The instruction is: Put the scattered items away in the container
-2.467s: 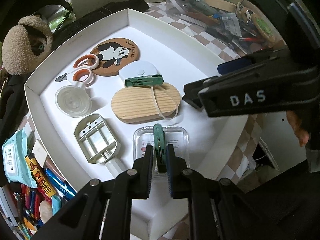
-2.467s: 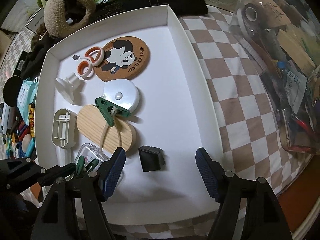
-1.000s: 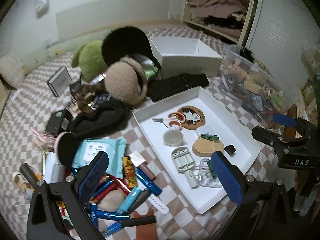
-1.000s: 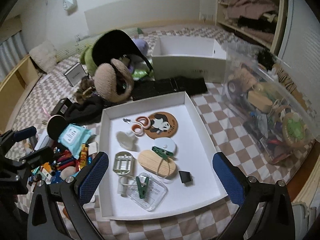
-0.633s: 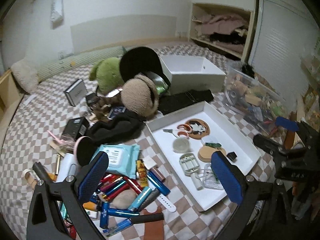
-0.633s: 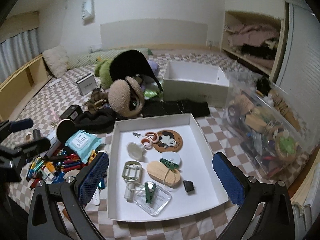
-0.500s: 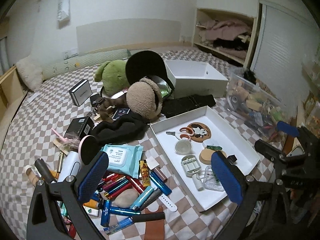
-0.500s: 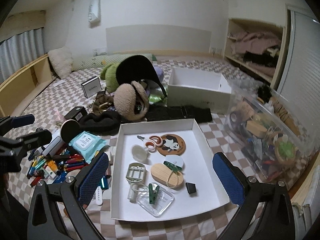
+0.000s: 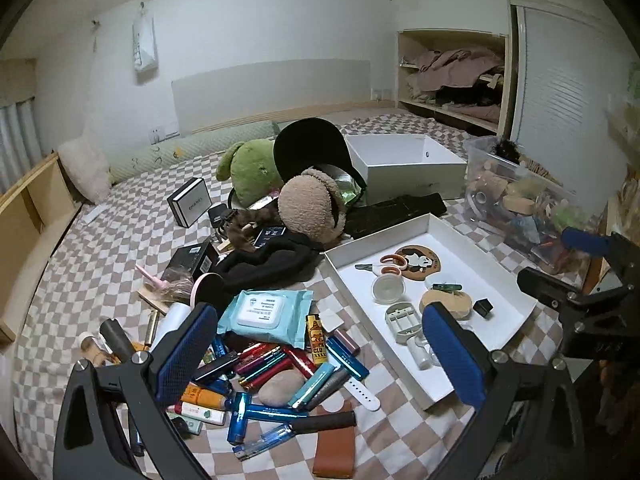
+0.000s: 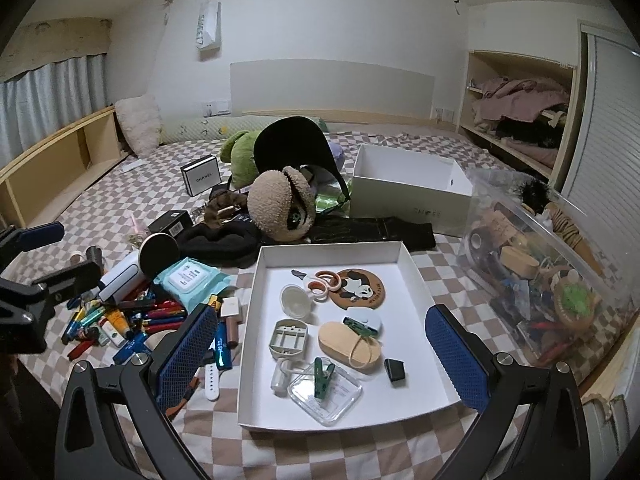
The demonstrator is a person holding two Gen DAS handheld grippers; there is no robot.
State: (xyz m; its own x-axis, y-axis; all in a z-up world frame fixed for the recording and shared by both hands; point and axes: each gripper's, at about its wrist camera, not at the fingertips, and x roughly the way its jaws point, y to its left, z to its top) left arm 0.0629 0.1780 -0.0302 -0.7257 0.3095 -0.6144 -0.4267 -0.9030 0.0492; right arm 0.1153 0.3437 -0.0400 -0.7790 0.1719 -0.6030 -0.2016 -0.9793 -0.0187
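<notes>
Dim, cool indoor light, soft shadows (fisheye edges bend, corners black).

CHANEL: white box [image 10: 200, 179] | CLU: yellow lighter [image 9: 317, 340]

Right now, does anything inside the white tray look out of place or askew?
Mostly tidy, but the green clip lies on top of the clear plastic case in the white tray, not on the tray floor, and the case sits skewed to the walls. Outside, pens and tubes lie heaped on the checkered bedspread. Both grippers are open.
</notes>
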